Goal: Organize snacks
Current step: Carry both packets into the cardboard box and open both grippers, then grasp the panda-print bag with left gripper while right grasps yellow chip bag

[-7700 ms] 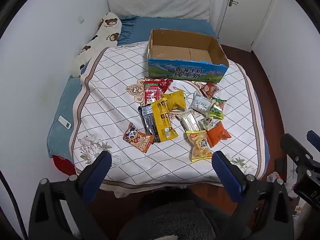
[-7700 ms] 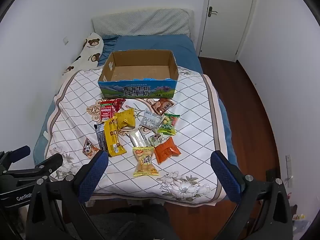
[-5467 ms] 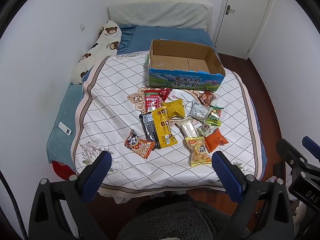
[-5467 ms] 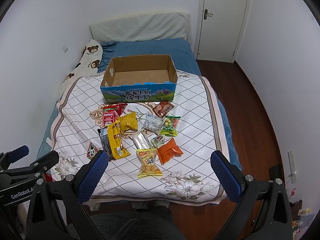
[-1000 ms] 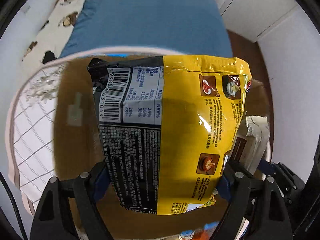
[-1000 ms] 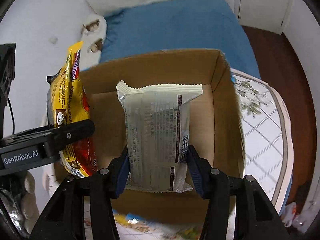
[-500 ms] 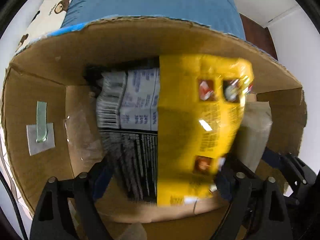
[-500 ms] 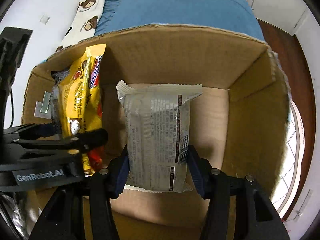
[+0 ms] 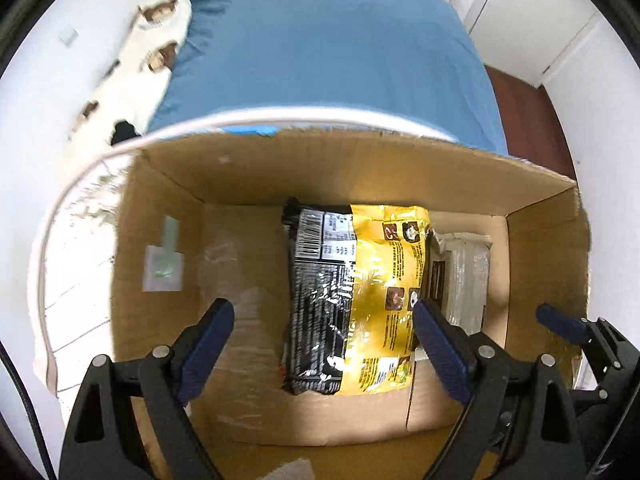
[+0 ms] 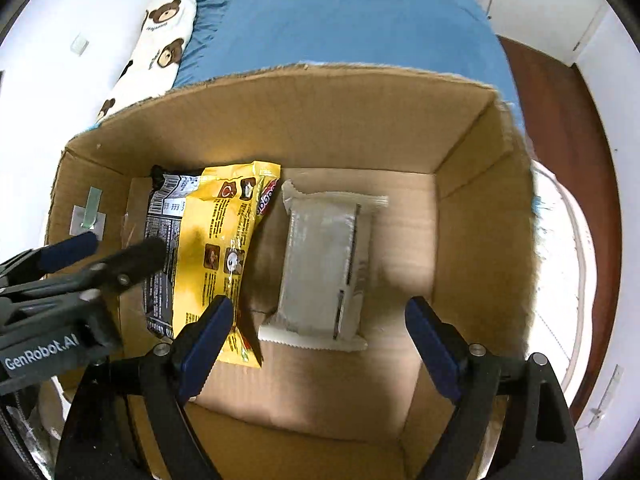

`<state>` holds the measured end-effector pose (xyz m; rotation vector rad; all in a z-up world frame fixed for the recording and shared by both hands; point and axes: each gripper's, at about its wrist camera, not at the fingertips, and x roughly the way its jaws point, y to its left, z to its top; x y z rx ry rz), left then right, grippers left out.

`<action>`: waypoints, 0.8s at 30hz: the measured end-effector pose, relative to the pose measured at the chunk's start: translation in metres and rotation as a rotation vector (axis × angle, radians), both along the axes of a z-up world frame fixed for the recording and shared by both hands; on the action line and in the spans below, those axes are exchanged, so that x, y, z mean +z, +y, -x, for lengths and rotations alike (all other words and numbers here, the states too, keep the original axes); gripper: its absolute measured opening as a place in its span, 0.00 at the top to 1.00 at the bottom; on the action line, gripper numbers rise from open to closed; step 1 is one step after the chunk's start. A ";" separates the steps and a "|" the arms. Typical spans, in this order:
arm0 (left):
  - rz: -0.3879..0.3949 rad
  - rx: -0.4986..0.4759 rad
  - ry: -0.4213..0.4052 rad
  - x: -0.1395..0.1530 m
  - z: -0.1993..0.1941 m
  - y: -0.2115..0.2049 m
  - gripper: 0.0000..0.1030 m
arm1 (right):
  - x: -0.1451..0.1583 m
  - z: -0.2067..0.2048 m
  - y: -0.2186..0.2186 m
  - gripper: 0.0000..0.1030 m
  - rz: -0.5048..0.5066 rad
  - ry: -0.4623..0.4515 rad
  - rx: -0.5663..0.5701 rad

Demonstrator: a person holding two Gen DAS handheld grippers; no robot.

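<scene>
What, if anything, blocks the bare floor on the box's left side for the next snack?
Nothing visible does. The cardboard box is open-topped; the yellow-black packet and silver packet lie centre and right. Left gripper and right gripper are open, holding nothing.

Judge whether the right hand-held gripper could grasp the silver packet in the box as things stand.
Probably yes. The right hand-held gripper is open just above the silver packet, which lies flat on the cardboard box floor, apart from the yellow packet, with nothing between.

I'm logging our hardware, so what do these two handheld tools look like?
Both tools, left tool and right tool, have black angular frames with silver rivets and two dark blue ribbed pads. The left tool's body carries white "GenRobot.AI" lettering.
</scene>
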<state>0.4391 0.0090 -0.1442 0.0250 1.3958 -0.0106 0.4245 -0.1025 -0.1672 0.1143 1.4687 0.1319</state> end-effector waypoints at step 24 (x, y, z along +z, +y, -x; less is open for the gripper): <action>0.054 0.020 -0.249 0.073 0.098 0.025 0.11 | 0.114 0.114 -0.010 0.13 -0.016 -0.239 -0.045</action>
